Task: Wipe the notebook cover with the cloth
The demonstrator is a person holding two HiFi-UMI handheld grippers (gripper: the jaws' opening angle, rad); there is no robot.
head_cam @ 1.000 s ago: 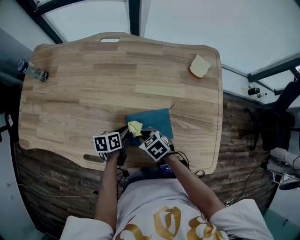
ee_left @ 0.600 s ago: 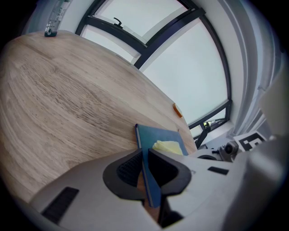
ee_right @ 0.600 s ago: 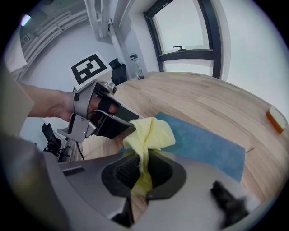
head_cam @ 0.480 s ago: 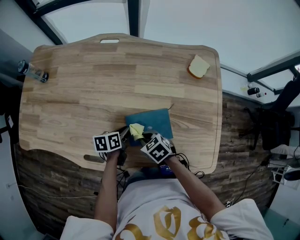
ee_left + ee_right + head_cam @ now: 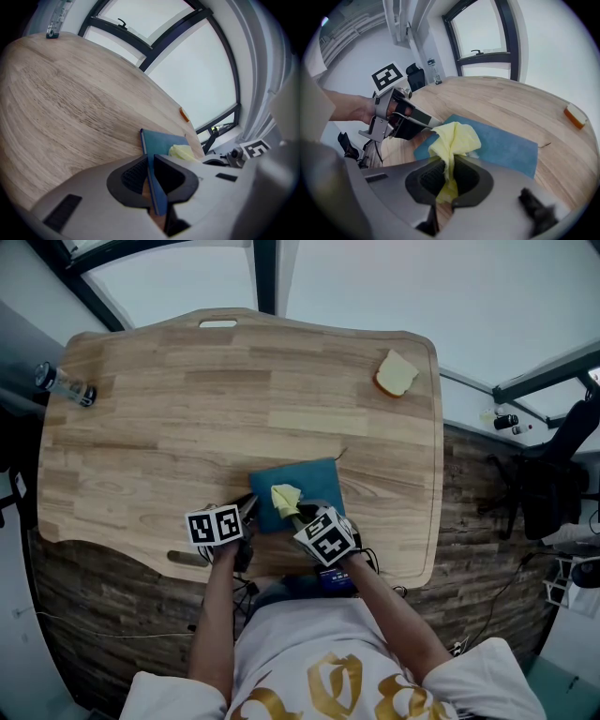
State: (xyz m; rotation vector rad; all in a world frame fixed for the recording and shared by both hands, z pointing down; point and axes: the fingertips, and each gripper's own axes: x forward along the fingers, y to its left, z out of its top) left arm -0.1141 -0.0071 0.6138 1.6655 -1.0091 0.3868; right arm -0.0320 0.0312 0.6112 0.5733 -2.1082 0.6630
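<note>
My left fingers (image 5: pixel 131 174) pinch the notebook (image 5: pixel 161 140) edge to steady it. My right fingers (image 5: pixel 424 178) clamp the cloth (image 5: pixel 454 136) against its cover.

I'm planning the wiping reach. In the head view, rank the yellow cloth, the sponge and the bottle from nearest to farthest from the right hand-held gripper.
1. The yellow cloth: clamped in the right hand-held gripper, on the notebook.
2. The sponge: far right corner of the table.
3. The bottle: far left edge.

Your white short-sleeved T-shirt (image 5: pixel 309 667) bears gold print. Your grey left gripper (image 5: pixel 151 174) and right gripper (image 5: pixel 449 177) each carry a black-and-white marker cube (image 5: pixel 216 525), trailing black cables (image 5: pixel 367 561).
</note>
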